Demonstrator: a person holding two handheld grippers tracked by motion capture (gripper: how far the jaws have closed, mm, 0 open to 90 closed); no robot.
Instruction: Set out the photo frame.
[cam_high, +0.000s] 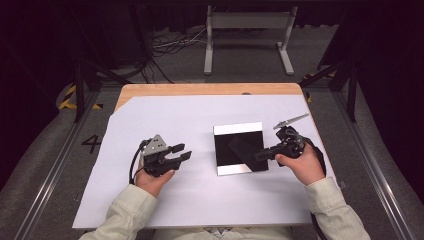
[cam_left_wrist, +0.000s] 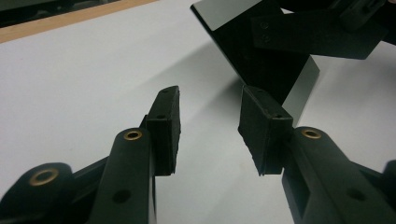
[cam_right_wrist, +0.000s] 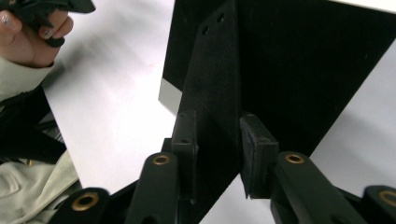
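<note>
The pale wooden surface (cam_high: 200, 89) is covered almost to its edges by a white sheet (cam_high: 165, 125), and right of the middle of that sheet lies a glossy black panel (cam_high: 225, 150). A flat black strip (cam_right_wrist: 212, 93) with small holes sits over the panel, slanting across it. The right claw (cam_high: 262, 154) is closed on the near end of the strip, one pad against each face. I cannot tell whether the far end touches the panel. The left claw (cam_left_wrist: 210, 126) rests on the sheet to the left of the panel, with its jaws apart and nothing between them. This looks like the pick-up step, with the strip gripped. The next move calls for a firm pinch and a straight lift, so the strip clears the panel without scraping or shifting it
</note>
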